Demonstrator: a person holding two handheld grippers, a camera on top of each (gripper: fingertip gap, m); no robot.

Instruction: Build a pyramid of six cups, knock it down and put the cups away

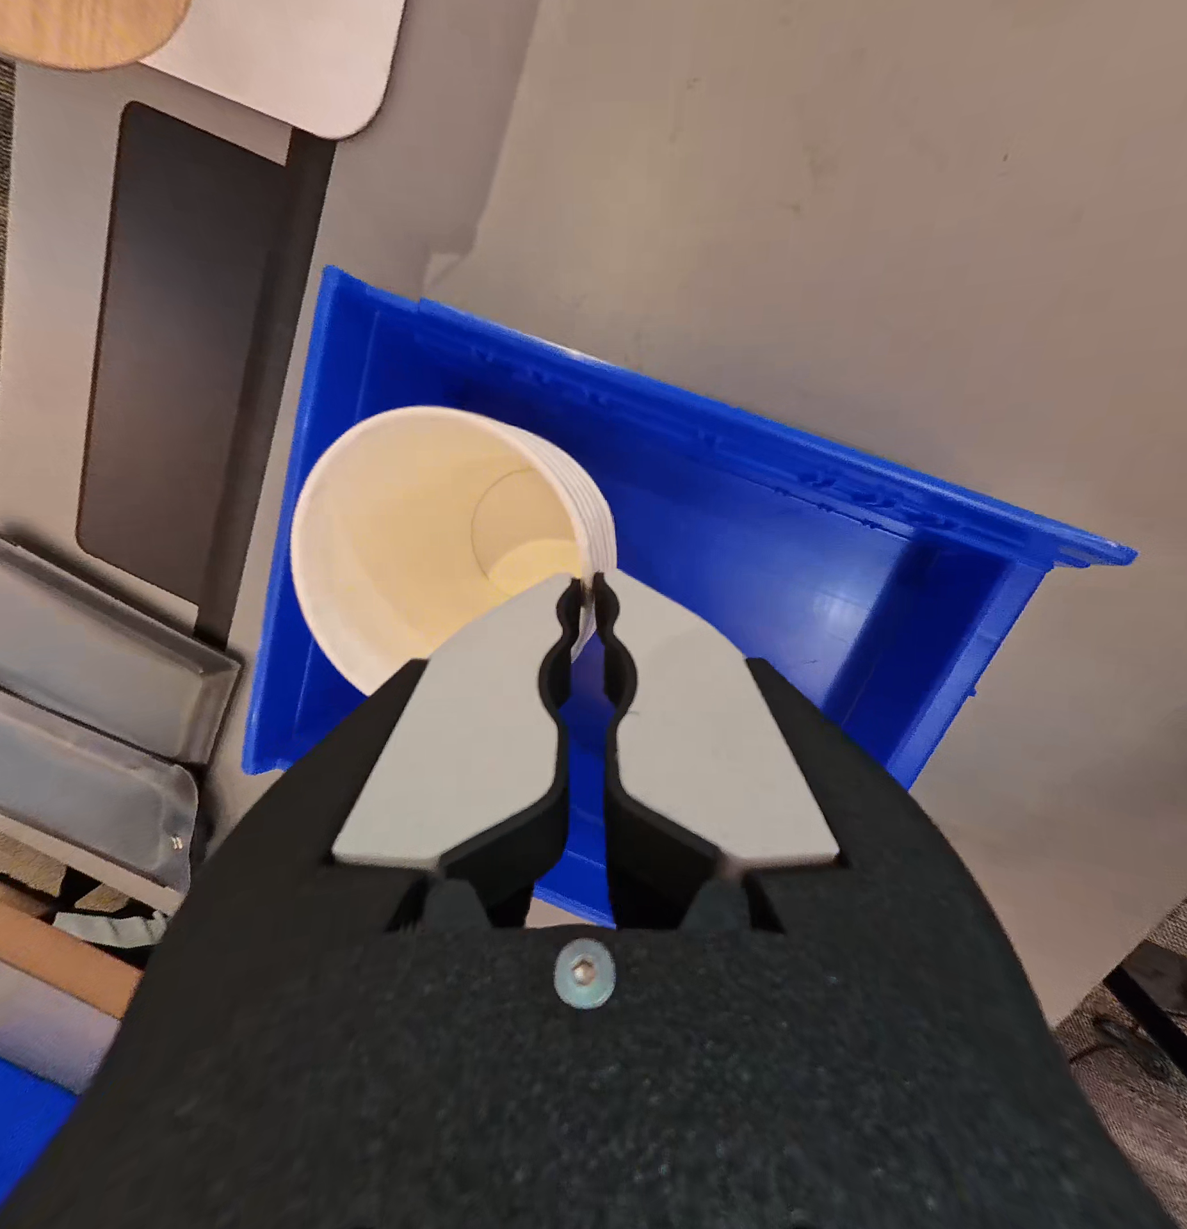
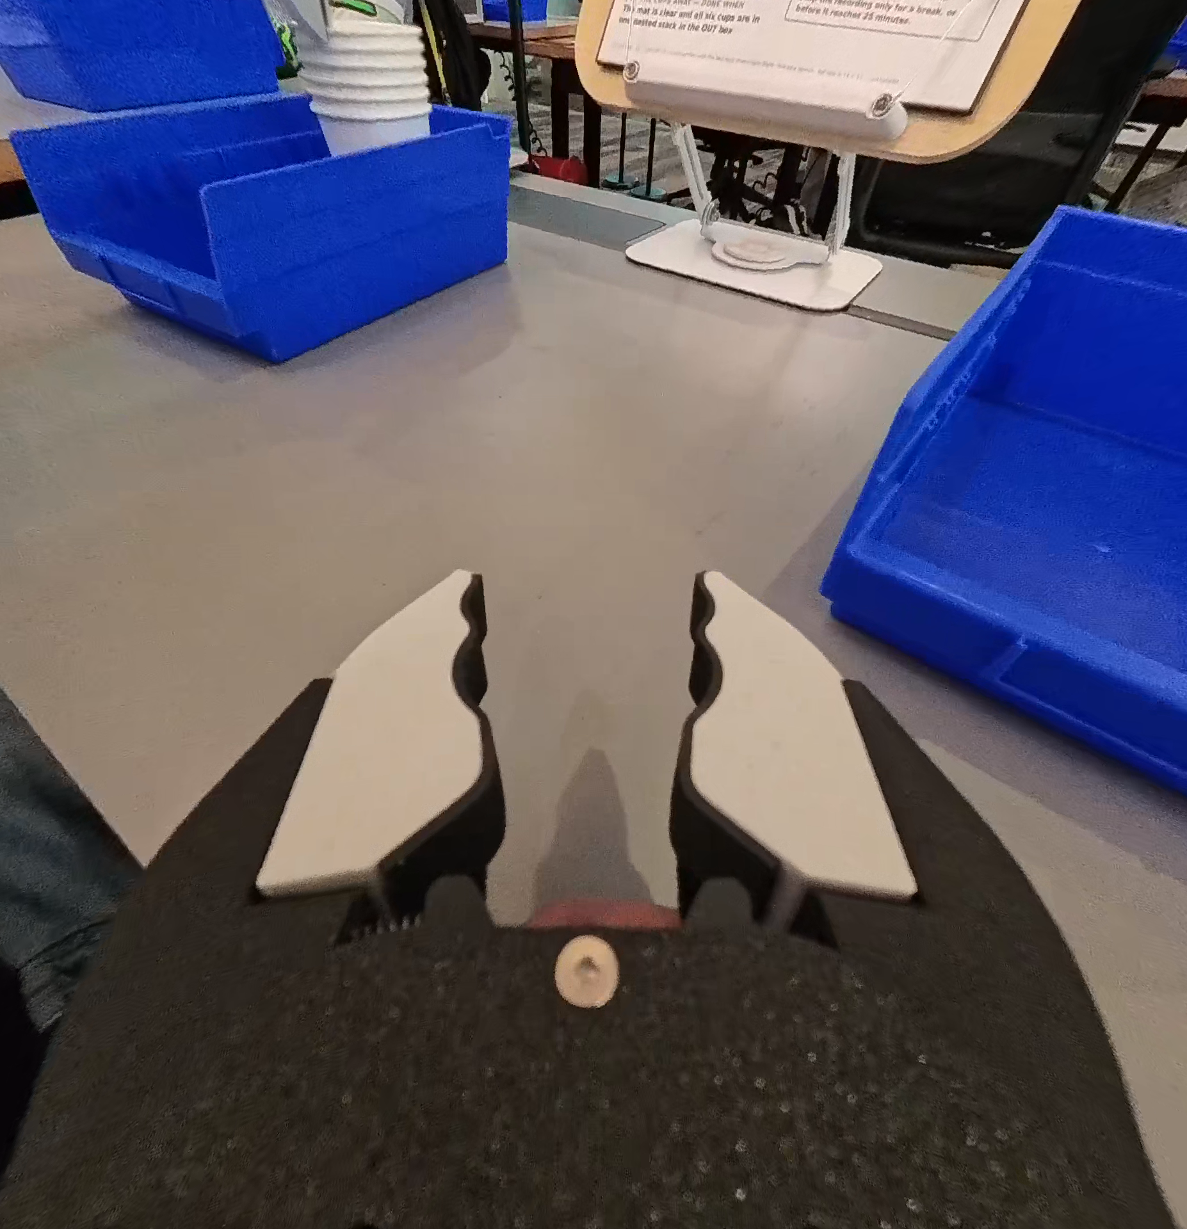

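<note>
Pinching the nested stack of white paper cups (image 1: 444, 552) by its rim over the far-left blue plastic bin (image 1: 810, 565) with my left claw (image 1: 587, 585), right claw (image 2: 587, 585) apart and idle, I judge lifting out comes next.

Cup stack (image 1: 438, 552): white paper cups nested, several rims visible along one side, mouth open to the camera, cream inside. Tilted over blue bin (image 1: 744, 598). Right view: stack (image 2: 368, 80) upright in far-left bin (image 2: 351, 233).
</note>
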